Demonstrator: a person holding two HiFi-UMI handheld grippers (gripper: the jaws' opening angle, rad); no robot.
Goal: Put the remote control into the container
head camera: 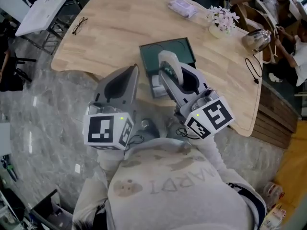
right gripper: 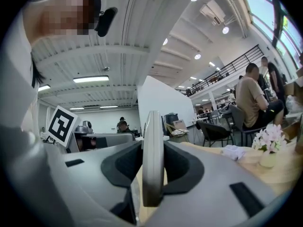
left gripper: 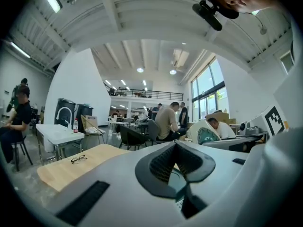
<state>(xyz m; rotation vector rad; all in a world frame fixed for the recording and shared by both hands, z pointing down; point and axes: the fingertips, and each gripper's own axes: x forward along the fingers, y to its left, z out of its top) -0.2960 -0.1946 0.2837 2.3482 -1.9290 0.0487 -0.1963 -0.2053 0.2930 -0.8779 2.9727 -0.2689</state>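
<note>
The remote control (head camera: pixel 169 60) is a pale, rounded slab standing on edge between the jaws of my right gripper (head camera: pixel 173 75), which is shut on it. In the right gripper view the remote control (right gripper: pixel 153 145) rises edge-on from between the dark pads (right gripper: pixel 124 167). It hangs just above the near end of the container (head camera: pixel 181 49), a dark green rectangular tray on the wooden table (head camera: pixel 115 28). My left gripper (head camera: pixel 130 76) is beside it to the left, over the table's near edge. Its jaws are shut with nothing in them, and the left gripper (left gripper: pixel 176 163) view shows the pads meeting.
On the table lie spectacles (head camera: pixel 79 25) at the far left, a folded pale packet (head camera: pixel 182 7), a small vase of flowers (head camera: pixel 222 19), a glass jar (head camera: pixel 254 40) and a black cable (head camera: pixel 254 68) at the right. A white table (head camera: pixel 45 6) stands beyond.
</note>
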